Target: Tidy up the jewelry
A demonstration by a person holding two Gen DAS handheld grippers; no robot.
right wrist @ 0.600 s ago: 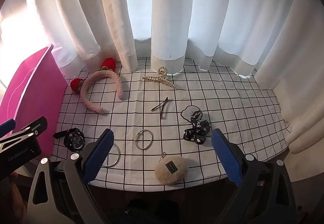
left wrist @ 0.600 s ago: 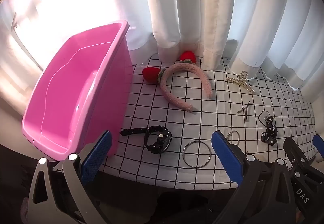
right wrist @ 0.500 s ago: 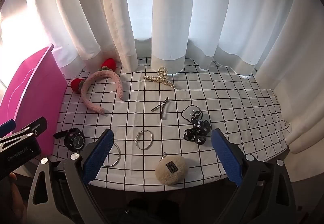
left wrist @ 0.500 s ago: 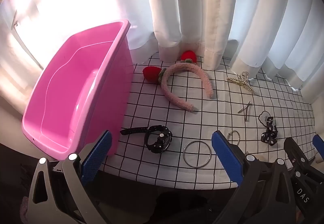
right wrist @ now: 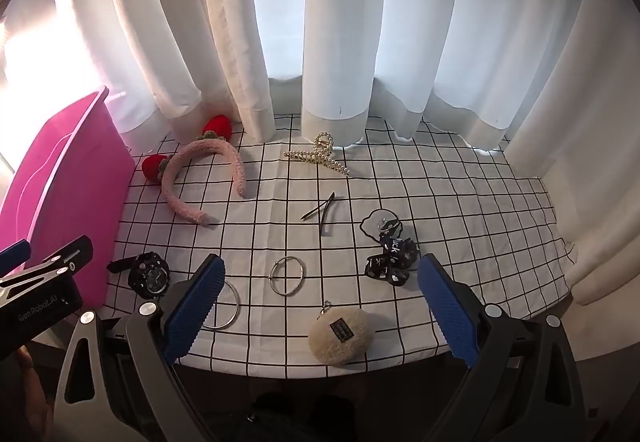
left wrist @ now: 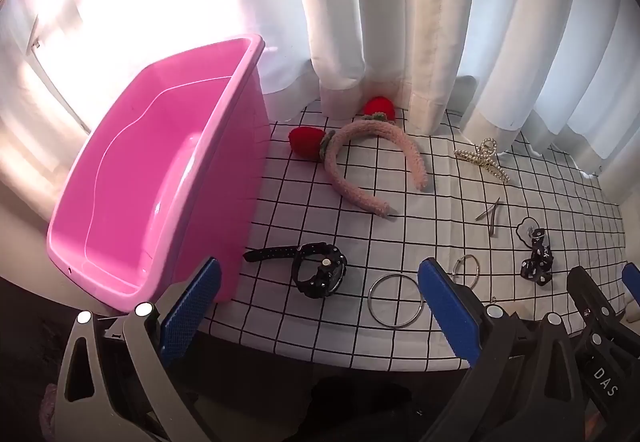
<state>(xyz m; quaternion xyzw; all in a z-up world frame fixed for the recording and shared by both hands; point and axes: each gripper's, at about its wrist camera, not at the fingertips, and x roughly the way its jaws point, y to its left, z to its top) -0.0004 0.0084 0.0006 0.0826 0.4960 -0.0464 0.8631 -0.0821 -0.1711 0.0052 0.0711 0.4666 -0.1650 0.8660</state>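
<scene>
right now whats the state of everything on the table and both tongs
pink plastic bin: upright, nothing visible inside
fuzzy pink strawberry headband: lying flat on the grid cloth
black wristwatch: on the cloth, strap unbuckled
large silver ring: flat
small silver bangle: flat
pearl claw clip: closed
beige fluffy keychain pouch: by the near edge
left tongs: open, holding nothing
right tongs: open, holding nothing

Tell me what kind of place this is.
Probably a home room by a window: white floor-length curtains behind a black-and-white grid tablecloth strewn with accessories, a pink plastic bin beside them.
</scene>
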